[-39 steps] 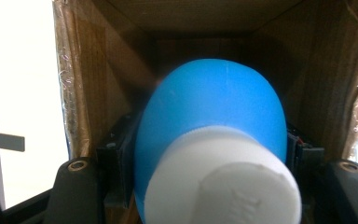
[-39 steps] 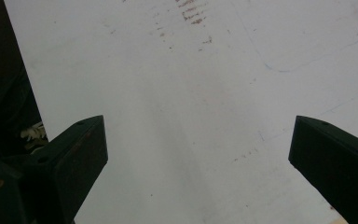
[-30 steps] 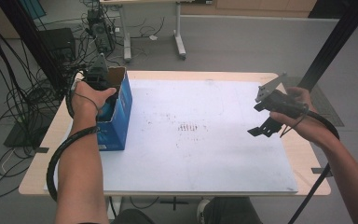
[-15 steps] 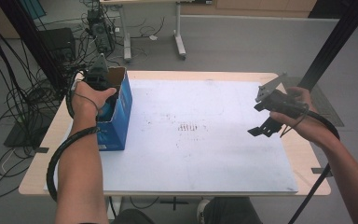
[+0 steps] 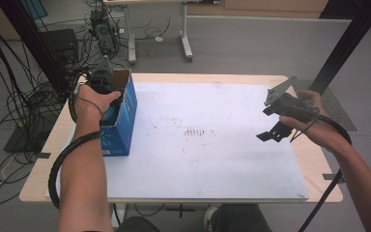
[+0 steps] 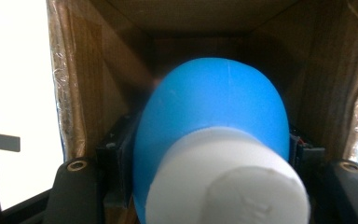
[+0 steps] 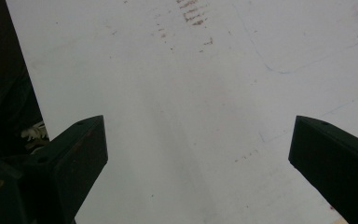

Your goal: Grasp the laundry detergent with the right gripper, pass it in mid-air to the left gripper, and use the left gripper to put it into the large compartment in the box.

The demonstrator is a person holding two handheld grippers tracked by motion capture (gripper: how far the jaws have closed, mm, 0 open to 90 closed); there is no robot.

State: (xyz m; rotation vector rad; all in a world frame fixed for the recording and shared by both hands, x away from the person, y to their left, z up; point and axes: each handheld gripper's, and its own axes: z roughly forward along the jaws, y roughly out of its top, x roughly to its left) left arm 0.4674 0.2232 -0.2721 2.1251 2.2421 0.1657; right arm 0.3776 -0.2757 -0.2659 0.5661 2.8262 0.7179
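A tall blue cardboard box (image 5: pixel 124 126) with an open top stands at the left side of the table. The person's left hand holds my left gripper (image 6: pixel 209 140) down inside its brown interior (image 6: pixel 98 79). Its black jaws are shut on a rounded blue object (image 6: pixel 214 102) with a white cap (image 6: pixel 228 186) that points toward the camera. My right gripper (image 5: pixel 270 126) hangs above the right part of the white sheet (image 5: pixel 212 164). In the right gripper view it (image 7: pixel 198 140) stands wide open, with just the bare sheet between the jaws.
The white sheet covers most of the wooden table (image 5: pixel 41 166) and bears faint smudges (image 5: pixel 193 131) at its middle. Thick cables (image 5: pixel 60 159) trail from both grippers. Beyond the table are a desk frame (image 5: pixel 186 43) and floor cables (image 5: pixel 9 101).
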